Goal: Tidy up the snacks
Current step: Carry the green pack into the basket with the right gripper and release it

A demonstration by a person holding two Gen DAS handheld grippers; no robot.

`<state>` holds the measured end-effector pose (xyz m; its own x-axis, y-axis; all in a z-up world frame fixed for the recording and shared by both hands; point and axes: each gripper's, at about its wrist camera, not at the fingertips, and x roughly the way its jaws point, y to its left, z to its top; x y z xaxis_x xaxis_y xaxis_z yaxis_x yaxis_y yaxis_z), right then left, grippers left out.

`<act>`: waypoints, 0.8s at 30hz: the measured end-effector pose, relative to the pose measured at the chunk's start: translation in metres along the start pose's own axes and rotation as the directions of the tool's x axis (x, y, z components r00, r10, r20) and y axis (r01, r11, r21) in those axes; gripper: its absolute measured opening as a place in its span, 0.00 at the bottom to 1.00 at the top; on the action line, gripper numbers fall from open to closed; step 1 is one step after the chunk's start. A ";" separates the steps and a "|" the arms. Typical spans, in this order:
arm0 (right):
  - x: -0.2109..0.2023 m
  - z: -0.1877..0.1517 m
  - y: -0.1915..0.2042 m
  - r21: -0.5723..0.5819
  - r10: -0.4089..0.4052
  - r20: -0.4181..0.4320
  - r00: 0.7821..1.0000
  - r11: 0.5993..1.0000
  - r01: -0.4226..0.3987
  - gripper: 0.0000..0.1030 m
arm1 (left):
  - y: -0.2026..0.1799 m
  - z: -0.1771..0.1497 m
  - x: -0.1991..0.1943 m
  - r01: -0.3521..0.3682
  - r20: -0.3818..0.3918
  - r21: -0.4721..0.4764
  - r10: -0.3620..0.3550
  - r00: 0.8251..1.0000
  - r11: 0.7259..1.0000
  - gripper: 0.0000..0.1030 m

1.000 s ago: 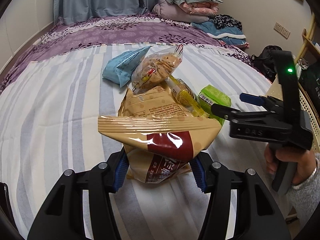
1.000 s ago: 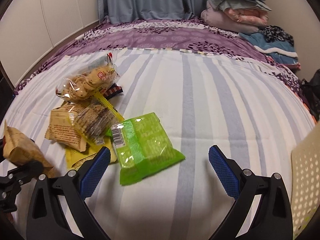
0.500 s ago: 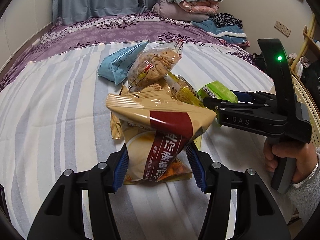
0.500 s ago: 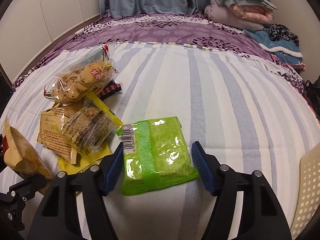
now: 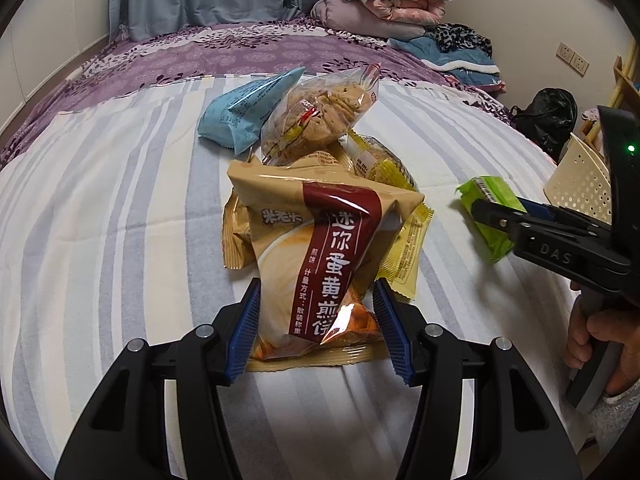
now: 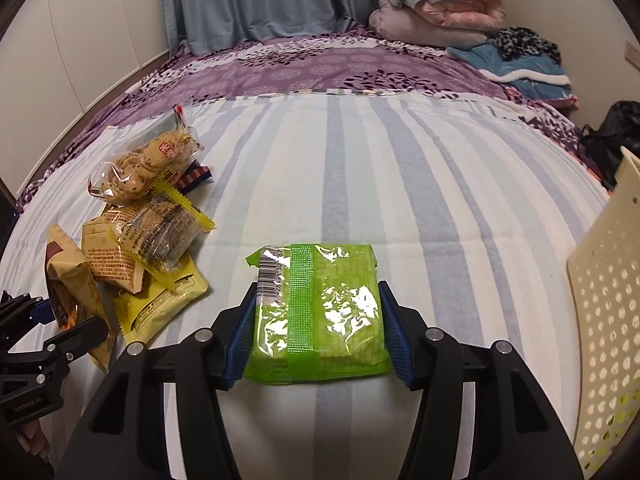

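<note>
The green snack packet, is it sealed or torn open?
Sealed, as far as shown: the green snack packet looks puffed and intact, back seam unbroken, between the right gripper's pads.

We only get a slice of the cream basket, since the right edge chops it off. The blue packet sits half behind the clear cookie bag, and a striped wrapper barely pokes out from under that bag, so we can't tell what it is. The barcode digits on the green packet are too tiny to read.
</note>
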<state>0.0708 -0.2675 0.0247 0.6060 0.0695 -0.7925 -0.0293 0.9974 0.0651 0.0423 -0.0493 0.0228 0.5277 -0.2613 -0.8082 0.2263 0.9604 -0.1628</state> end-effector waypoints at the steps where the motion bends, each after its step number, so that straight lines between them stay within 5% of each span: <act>1: -0.003 0.000 -0.002 0.009 0.000 0.007 1.000 1.000 0.000 0.55 | 0.000 -0.001 0.000 0.002 0.001 -0.002 -0.002 1.000 1.000 0.55; 24: -0.113 -0.012 -0.043 0.160 -0.006 0.231 0.973 0.987 -0.032 0.55 | -0.034 0.014 -0.074 0.023 0.124 0.087 -0.034 0.992 0.996 0.52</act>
<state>-0.0061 -0.3178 0.1039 0.7734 0.0577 -0.6313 0.0789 0.9793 0.1862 0.0074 -0.0638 0.0963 0.6175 -0.3039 -0.7255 0.3088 0.9420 -0.1318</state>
